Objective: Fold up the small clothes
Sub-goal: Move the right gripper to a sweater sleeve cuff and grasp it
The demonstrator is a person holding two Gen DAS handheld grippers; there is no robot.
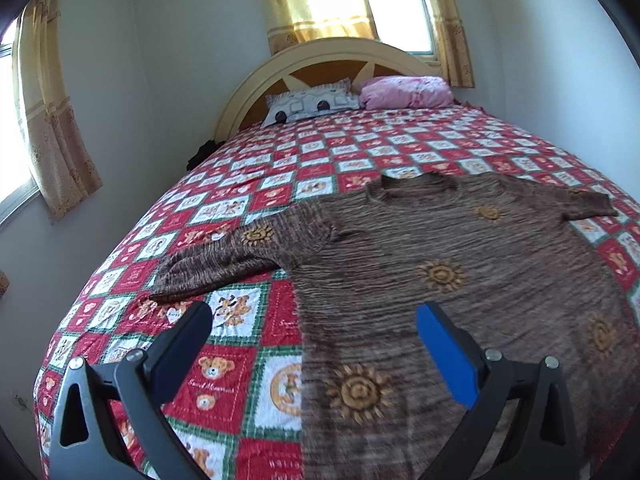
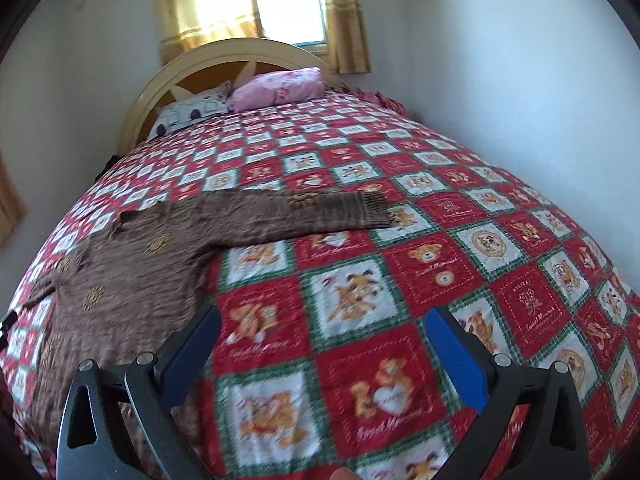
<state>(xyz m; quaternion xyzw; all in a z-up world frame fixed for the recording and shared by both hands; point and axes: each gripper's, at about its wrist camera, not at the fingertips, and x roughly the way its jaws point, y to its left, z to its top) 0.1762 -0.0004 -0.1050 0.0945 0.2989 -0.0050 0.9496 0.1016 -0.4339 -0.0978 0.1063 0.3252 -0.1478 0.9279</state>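
Here a brown sweater (image 1: pixel 460 264) patterned with gold suns is lying flat on the bed (image 2: pixel 500 240), sleeves spread out toward both side edges, collar toward the headboard (image 1: pixel 320 54). The left gripper (image 1: pixel 316 322) is hovering over the sweater's side hem, jaws wide apart and holding nothing. The right gripper (image 2: pixel 322 326) is hanging over bare quilt just beside the garment, jaws equally spread. A grey pillow (image 1: pixel 312 104) and a pink pillow (image 1: pixel 404 92) are sitting at the head edge, well apart from the sweater.
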